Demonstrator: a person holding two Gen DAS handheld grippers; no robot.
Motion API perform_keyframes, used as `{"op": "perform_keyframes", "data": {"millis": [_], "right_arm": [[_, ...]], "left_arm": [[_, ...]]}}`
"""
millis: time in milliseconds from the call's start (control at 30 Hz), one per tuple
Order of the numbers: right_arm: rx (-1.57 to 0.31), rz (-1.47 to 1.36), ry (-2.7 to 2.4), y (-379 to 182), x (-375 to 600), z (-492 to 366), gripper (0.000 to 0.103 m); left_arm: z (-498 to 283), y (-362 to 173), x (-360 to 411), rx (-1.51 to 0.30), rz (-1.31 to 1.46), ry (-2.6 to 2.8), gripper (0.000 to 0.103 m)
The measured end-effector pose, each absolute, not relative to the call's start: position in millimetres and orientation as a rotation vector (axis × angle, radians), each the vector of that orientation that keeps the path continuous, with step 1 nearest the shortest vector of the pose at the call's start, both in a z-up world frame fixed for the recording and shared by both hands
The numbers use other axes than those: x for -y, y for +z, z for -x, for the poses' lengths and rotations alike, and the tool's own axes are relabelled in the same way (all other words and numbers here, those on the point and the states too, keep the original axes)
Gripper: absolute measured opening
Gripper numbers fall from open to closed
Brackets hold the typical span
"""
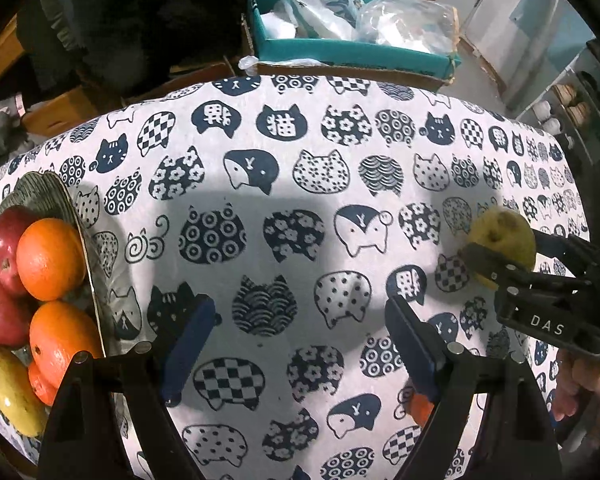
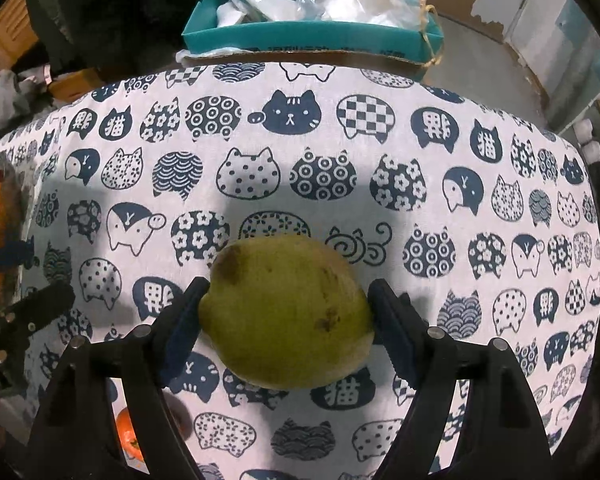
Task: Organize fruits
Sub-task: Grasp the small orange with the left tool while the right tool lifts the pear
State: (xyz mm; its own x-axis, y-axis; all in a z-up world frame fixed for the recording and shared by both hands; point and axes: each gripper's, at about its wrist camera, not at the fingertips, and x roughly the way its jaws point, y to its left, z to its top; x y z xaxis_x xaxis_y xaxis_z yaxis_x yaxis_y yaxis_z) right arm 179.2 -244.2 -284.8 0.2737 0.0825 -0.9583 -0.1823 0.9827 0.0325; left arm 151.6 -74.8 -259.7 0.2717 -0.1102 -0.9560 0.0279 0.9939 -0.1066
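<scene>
Right tool (image 2: 288, 320) pinching a yellow-green pear (image 2: 286, 312) across its widest part, pads (image 2: 184, 320) touching both flanks, fruit apparently lifted above the cat-print counter (image 2: 340, 160). Left tool (image 1: 296, 344) spread, holding nothing. Destination, judged from the task: grey plate (image 1: 48, 192) at far left, already crowded with oranges (image 1: 50, 258) and red apples (image 1: 4, 244). Best carried level, lowered into a gap beside the oranges, released only once seated. Stray orange (image 2: 128, 436) on the counter near the tools.

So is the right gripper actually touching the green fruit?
Touching. In the right wrist view both fingers of the right gripper press against the sides of the green fruit.
</scene>
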Motion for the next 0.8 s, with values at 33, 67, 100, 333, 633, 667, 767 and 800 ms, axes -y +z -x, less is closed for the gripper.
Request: {"op": "perform_keyframes", "data": {"millis": [33, 67, 100, 333, 633, 667, 767, 800], "right_arm": [[-1.283, 0.080, 0.176, -284, 246, -176, 0.079], [-1.284, 0.068, 0.175, -283, 247, -173, 0.079], [-1.284, 0.054, 0.173, -283, 249, -170, 0.079], [-1.268, -0.010, 0.140, -272, 269, -143, 0.079], [-1.239, -0.065, 0.101, -247, 297, -108, 0.079], [-1.239, -0.070, 0.099, -245, 301, -103, 0.079], [-1.234, -0.088, 0.094, -240, 311, -92, 0.079], [-1.230, -0.093, 0.089, -239, 314, -90, 0.079]], "left_arm": [[-150, -259, 76, -1.293, 0.074, -0.098, 0.088], [-148, -257, 78, -1.292, 0.076, -0.105, 0.088], [-146, -257, 79, -1.293, 0.080, -0.112, 0.088], [-130, -251, 98, -1.294, 0.069, -0.175, 0.088], [-107, -256, 122, -1.314, 0.045, -0.212, 0.088], [-105, -257, 124, -1.316, 0.040, -0.216, 0.088], [-98, -261, 136, -1.328, 0.024, -0.237, 0.088], [-97, -262, 140, -1.330, 0.018, -0.241, 0.088]]}}
